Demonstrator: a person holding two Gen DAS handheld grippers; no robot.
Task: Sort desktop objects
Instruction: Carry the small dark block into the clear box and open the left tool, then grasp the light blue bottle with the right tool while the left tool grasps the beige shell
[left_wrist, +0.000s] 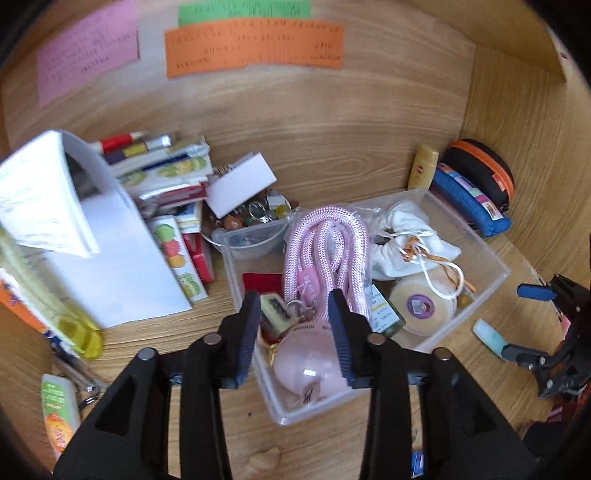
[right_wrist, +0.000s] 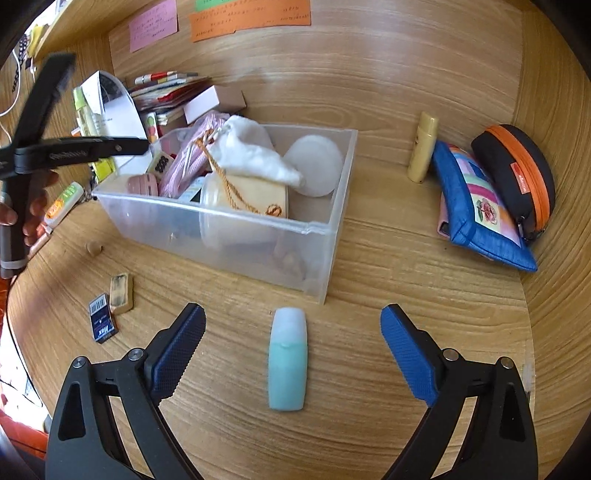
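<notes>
A clear plastic bin (left_wrist: 491, 284) (right_wrist: 325, 236) on the wooden desk holds a pink rope (left_wrist: 325, 247), a white cloth pouch (left_wrist: 410, 236) (right_wrist: 258, 155), a round cream tub (left_wrist: 421, 306) (right_wrist: 243, 199) and a pink rounded object (left_wrist: 306, 365). My left gripper (left_wrist: 295, 314) hovers over the bin's near end, jaws a moderate gap apart, holding nothing. My right gripper (right_wrist: 293, 321) is wide open over the desk; a small teal bottle (right_wrist: 288, 358) (left_wrist: 487, 336) lies flat between its fingers, untouched.
Books, papers and a white box (left_wrist: 240, 181) are piled at the left. A yellow bottle (right_wrist: 423, 151), a blue pouch (right_wrist: 476, 210) and a black-and-orange case (right_wrist: 517, 177) sit at the right back. A small wooden block (right_wrist: 121, 288) and a dark packet (right_wrist: 102, 323) lie front left.
</notes>
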